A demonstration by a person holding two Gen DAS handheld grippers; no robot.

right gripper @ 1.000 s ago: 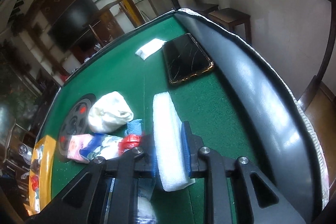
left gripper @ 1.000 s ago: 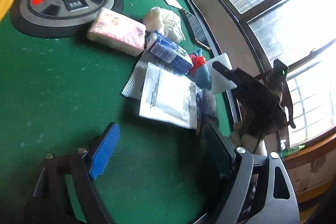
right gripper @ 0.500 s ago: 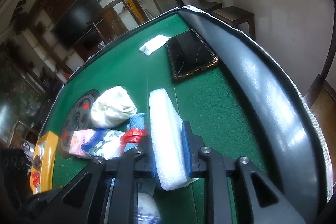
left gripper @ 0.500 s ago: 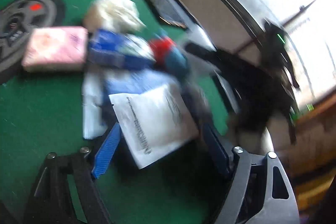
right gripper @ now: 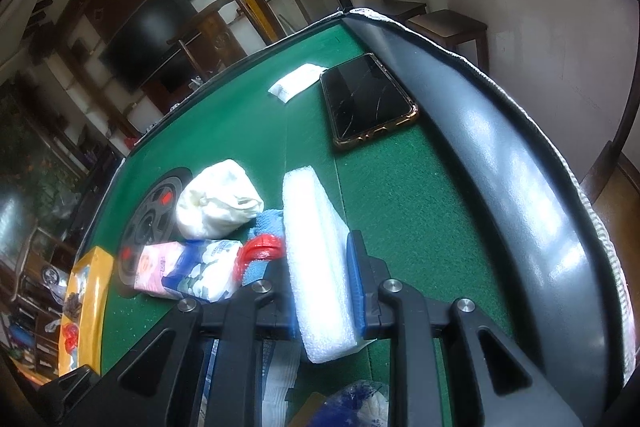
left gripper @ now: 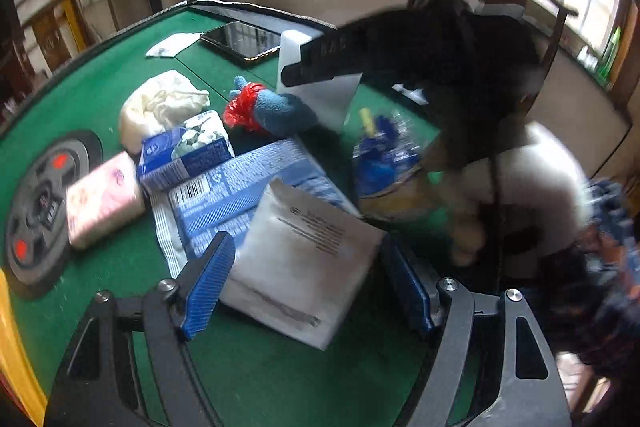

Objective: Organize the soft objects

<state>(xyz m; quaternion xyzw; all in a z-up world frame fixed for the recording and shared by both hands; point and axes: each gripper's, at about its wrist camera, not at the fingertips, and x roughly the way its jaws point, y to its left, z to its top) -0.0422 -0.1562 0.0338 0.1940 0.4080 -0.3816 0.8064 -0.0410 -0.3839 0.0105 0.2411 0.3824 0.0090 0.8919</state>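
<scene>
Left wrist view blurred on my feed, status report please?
Left gripper open around white packet. Right gripper shut on foam block. Phone ahead.

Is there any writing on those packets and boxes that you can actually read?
None can be read for sure.
White pouch: lines of print, too blurred.
Blue packet: barcode and print, too small.
Blue tissue box: a logo, unreadable.
Pink tissue pack: a round mark and characters, too small.
Black disc: a small label, unreadable.
</scene>
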